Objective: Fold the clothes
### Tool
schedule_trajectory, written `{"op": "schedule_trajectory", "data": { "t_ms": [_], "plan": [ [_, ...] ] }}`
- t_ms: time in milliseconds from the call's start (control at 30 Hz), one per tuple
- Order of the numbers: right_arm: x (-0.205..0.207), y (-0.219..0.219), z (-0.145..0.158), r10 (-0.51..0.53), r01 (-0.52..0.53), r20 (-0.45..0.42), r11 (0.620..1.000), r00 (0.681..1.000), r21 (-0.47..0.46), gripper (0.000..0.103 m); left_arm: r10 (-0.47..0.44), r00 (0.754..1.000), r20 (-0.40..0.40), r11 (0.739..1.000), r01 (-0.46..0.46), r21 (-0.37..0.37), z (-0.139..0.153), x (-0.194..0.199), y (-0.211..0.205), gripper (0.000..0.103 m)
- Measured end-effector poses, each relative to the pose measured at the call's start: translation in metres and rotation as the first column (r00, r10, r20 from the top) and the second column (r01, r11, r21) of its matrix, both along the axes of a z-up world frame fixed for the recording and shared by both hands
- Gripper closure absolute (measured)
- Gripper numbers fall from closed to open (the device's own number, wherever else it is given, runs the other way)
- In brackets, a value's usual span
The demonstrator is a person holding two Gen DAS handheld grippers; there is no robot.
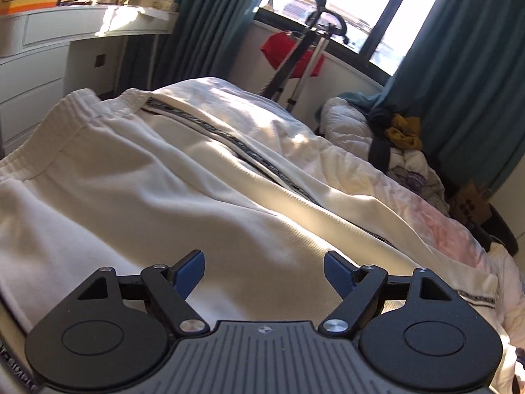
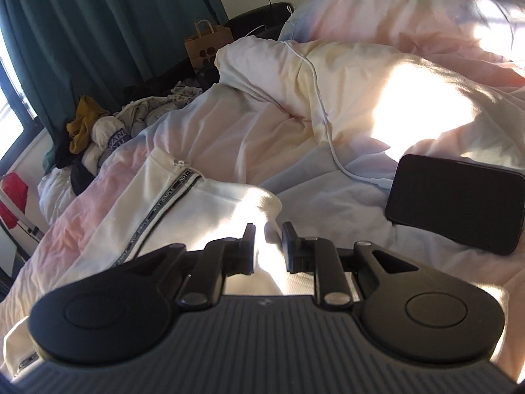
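Your left tongs (image 1: 264, 271) are spread wide at the bottom centre of the left wrist view, the blue pads (image 1: 188, 272) well apart and holding nothing. They hover just above the cream trousers (image 1: 157, 177), which lie flat across the bed and fill the middle and left of that frame. The elastic waistband (image 1: 75, 111) sits at the upper left, and a dark printed side stripe (image 1: 236, 144) runs diagonally from the upper centre toward the lower right.

Your right tongs (image 2: 267, 246) are nearly pressed together at the lower centre of the right wrist view, with a fold of the cream trousers (image 2: 203, 210) between the fingers. Glare on the cloth there keeps you from seeing whether the pads actually bite it. The trouser leg stretches from the tongs toward the left of the frame, its lettered stripe (image 2: 160, 210) running diagonally, with a small zip pull (image 2: 178, 162) at its upper end.

To the right of the tongs, a black phone (image 2: 454, 203) lies face up on the pale pink bedsheet (image 2: 262, 131), with a white cable (image 2: 323, 111) plugged into its left end and trailing up over the rumpled duvet (image 2: 377, 75). A heap of other clothes (image 2: 98, 134) sits at the left edge of the bed, in front of the teal curtain (image 2: 98, 26). A brown paper bag (image 2: 206, 47) stands at the upper centre.
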State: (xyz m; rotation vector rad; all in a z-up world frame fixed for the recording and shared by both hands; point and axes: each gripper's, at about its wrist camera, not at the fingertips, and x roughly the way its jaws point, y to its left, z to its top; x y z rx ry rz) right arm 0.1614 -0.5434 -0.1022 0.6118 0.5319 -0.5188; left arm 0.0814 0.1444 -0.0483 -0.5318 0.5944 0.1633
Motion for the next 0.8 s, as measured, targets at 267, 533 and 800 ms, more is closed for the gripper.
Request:
{"op": "schedule_trajectory", "data": {
  "t_ms": [267,533,800],
  "plan": [
    [-0.048,-0.007,0.012,-0.04,0.038,0.002,0.972,0.999,0.231,0.081,0.285,0.957,-0.049,0.951,-0.289,-0.114,0.02,-0.054,0.06,0.021],
    [-0.105,-0.019,0.01,-0.103,0.085,0.028,0.926,0.994,0.367,0.081,0.474,0.878,-0.059,0.852,-0.475,-0.221,0.027,-0.123,0.111,0.02],
    [-0.151,-0.028,-0.009,-0.203,0.133,0.061,0.811,0.977,0.57,0.07,0.528,0.837,-0.142,0.797,-0.547,-0.257,0.012,-0.134,0.13,0.02]
  ]
}}
